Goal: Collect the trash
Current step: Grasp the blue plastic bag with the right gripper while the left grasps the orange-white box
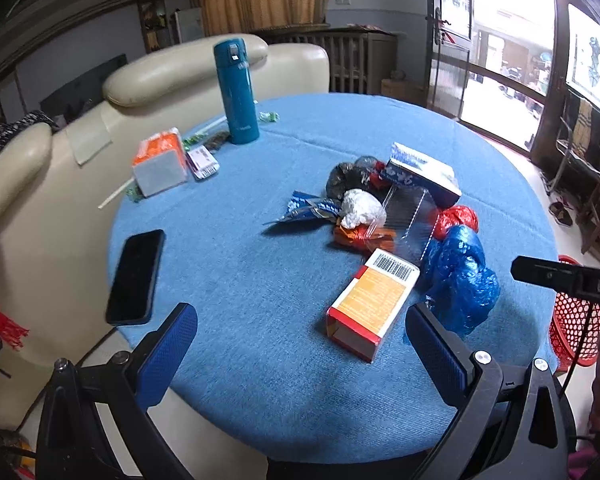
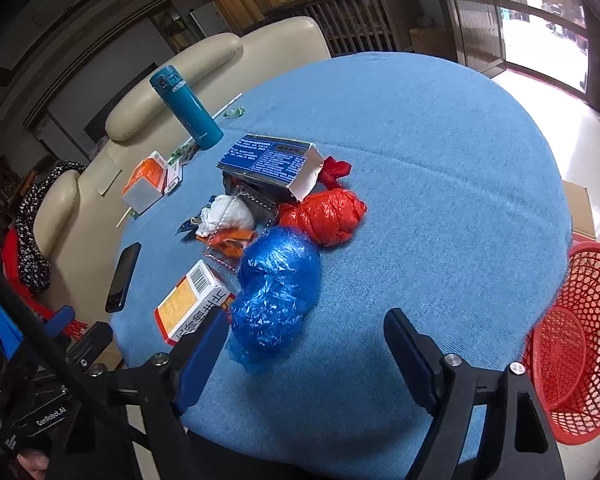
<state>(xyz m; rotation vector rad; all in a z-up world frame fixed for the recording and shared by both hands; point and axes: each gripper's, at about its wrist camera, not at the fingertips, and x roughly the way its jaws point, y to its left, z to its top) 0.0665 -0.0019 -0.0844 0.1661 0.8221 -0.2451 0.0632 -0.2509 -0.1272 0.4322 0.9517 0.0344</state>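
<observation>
Both grippers hang open and empty over the table's (image 2: 440, 160) near edge, the right gripper (image 2: 306, 344) nearest the crumpled blue bag (image 2: 278, 288); pickup looks about to begin; next, close on it, carry to red basket (image 2: 580, 320).

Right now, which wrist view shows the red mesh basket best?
The right wrist view: the red mesh basket stands beside the table, with its rim, wall and inside showing. The left wrist view catches only a sliver of it, partly behind the right gripper.
</observation>
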